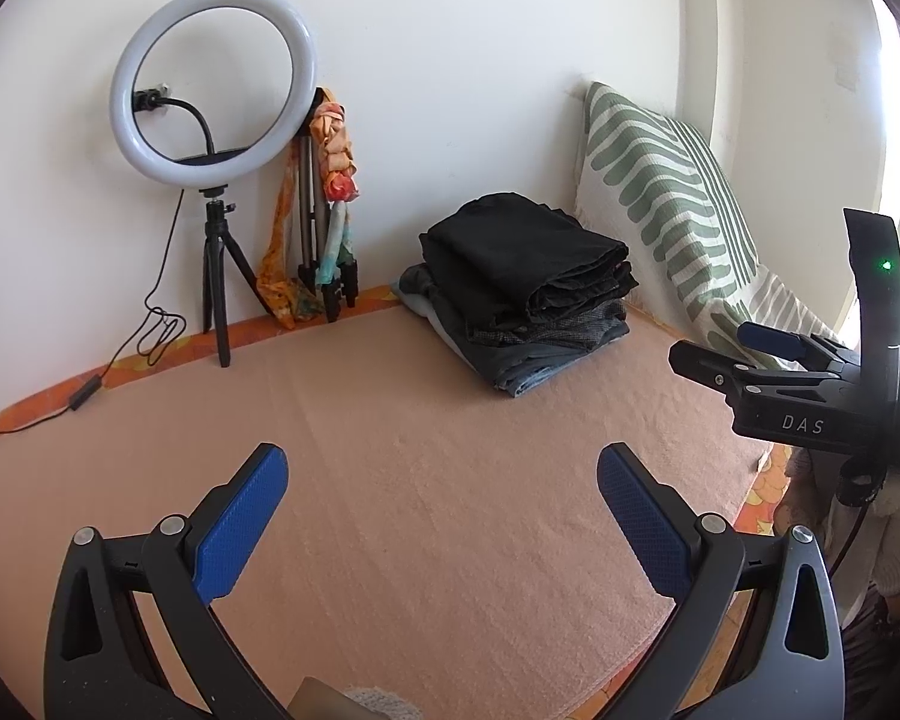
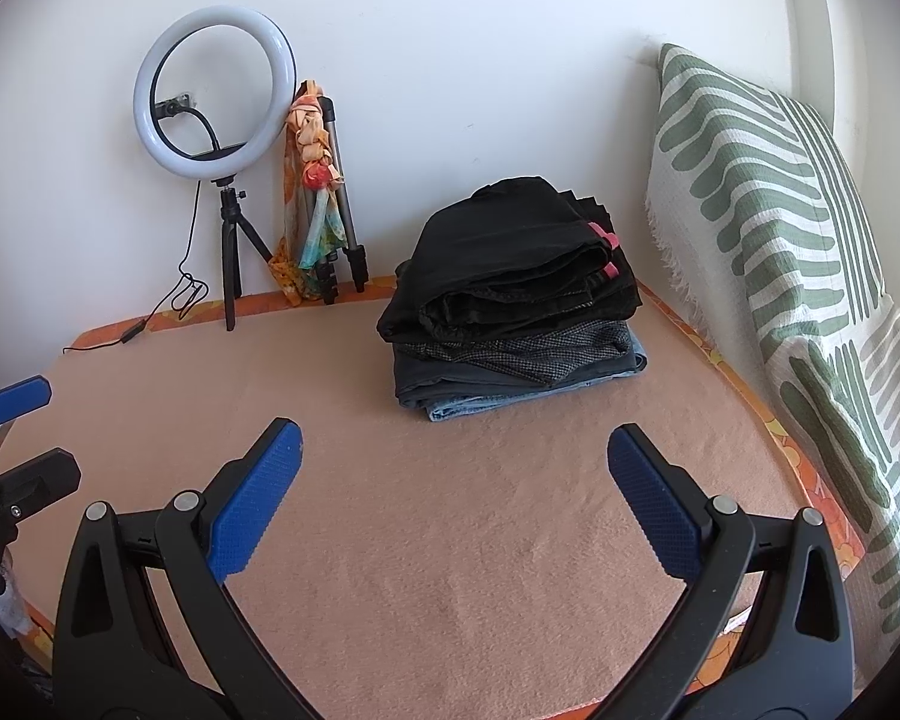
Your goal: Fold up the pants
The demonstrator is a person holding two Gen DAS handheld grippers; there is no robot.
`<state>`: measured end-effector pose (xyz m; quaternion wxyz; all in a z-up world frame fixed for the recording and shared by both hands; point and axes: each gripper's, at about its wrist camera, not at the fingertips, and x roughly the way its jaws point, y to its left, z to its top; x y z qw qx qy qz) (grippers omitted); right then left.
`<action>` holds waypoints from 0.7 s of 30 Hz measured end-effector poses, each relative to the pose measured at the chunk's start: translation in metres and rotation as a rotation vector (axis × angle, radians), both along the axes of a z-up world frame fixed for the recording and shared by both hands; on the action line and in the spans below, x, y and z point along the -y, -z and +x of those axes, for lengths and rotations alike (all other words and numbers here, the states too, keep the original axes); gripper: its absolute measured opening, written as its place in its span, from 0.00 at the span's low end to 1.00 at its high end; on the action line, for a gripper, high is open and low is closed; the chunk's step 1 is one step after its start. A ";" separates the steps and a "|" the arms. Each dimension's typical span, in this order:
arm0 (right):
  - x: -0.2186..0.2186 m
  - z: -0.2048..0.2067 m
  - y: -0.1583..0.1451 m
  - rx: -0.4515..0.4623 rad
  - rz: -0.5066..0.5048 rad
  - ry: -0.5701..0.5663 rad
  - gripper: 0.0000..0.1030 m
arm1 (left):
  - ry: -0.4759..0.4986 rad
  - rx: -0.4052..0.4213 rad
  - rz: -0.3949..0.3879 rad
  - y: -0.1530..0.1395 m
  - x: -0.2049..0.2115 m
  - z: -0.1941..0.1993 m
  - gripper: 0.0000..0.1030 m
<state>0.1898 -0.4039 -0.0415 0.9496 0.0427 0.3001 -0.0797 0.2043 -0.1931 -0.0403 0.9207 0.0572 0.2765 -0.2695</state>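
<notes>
A stack of folded pants lies at the far side of the peach blanket, black pair on top, blue denim at the bottom; it also shows in the right wrist view. My left gripper is open and empty above the blanket, short of the stack. My right gripper is open and empty, also short of the stack. The right gripper also shows at the right edge of the left wrist view, and the left gripper at the left edge of the right wrist view.
A ring light on a small tripod stands at the back left by the wall, its cable trailing on the bed edge. A folded tripod with a colourful scarf leans beside it. A green-striped pillow lines the right side.
</notes>
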 end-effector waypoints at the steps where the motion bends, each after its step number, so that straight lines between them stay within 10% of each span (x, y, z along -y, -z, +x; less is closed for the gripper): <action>1: 0.000 0.000 0.000 -0.001 0.001 0.000 1.00 | 0.000 0.002 0.001 0.000 0.001 -0.001 1.00; 21: 0.000 0.000 0.000 -0.002 0.009 -0.002 1.00 | 0.003 0.010 0.000 -0.004 0.002 -0.003 1.00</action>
